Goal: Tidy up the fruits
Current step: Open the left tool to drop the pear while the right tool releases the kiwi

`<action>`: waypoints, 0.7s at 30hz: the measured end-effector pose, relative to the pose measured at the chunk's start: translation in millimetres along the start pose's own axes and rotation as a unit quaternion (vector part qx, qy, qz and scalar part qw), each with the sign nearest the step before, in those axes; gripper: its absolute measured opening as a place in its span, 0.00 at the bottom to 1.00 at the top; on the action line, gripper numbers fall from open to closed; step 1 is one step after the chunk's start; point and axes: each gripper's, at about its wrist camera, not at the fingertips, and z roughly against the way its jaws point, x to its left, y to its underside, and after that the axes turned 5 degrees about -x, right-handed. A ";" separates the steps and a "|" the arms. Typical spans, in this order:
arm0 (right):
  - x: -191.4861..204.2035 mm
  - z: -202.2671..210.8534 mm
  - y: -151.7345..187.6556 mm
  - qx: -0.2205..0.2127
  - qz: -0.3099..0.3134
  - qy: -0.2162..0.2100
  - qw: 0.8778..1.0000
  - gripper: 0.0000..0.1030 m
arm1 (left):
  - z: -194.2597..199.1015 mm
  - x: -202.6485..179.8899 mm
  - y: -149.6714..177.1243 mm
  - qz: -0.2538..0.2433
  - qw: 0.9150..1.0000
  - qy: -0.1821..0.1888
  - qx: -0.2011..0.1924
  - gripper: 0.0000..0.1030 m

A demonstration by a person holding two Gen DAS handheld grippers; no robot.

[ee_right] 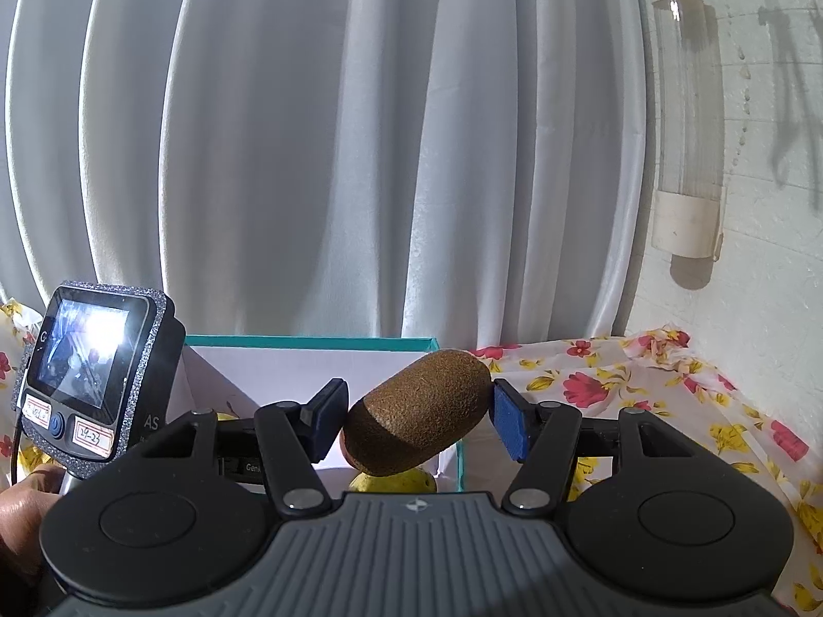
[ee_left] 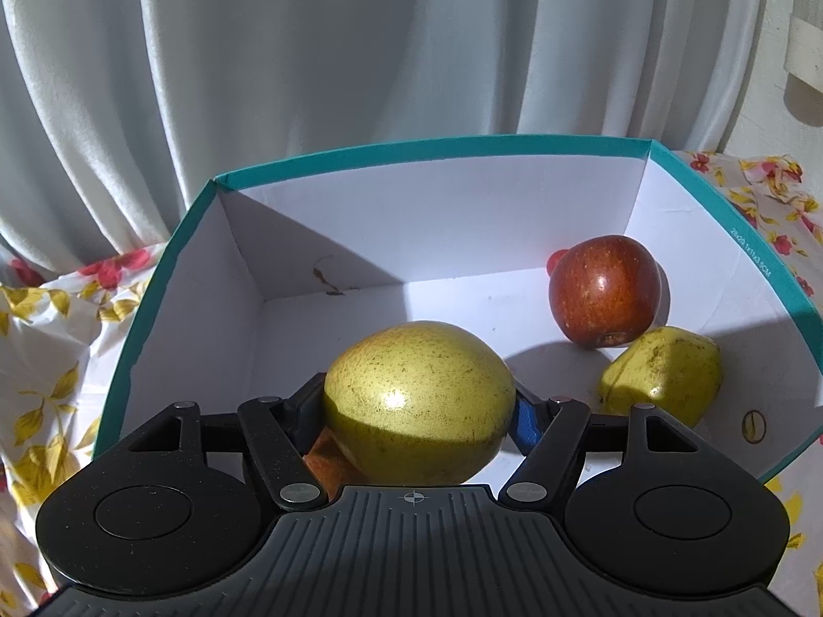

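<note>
Left gripper (ee_left: 419,406) clamps a pear (ee_left: 419,401) over the box (ee_left: 154,308), long axis across the fingers, floor directly below. Apple (ee_left: 604,290) and a second pear (ee_left: 663,378) lie at the box's right. Right gripper (ee_right: 416,419) holds a kiwi (ee_right: 416,411), tilted, just short of the box, so left is nearer

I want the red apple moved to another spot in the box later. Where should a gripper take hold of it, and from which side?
Grip the red apple across its widest middle, coming from above. It lies tipped, against the box wall with a yellow-green fruit at its near side, so only the top looks open.
</note>
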 end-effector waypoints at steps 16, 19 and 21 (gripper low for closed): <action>-0.8 -1.6 1.0 -0.001 0.003 -0.004 1.000 0.59 | -1.2 4.6 0.2 0.015 1.000 0.024 0.012 0.78; -1.3 -1.2 1.3 -0.002 0.003 -0.004 1.000 0.59 | 3.1 3.1 0.5 0.008 1.000 0.015 0.004 0.84; -1.4 -1.0 1.5 -0.004 0.005 -0.003 1.000 0.59 | 10.9 6.3 -1.4 0.012 1.000 0.020 -0.002 0.85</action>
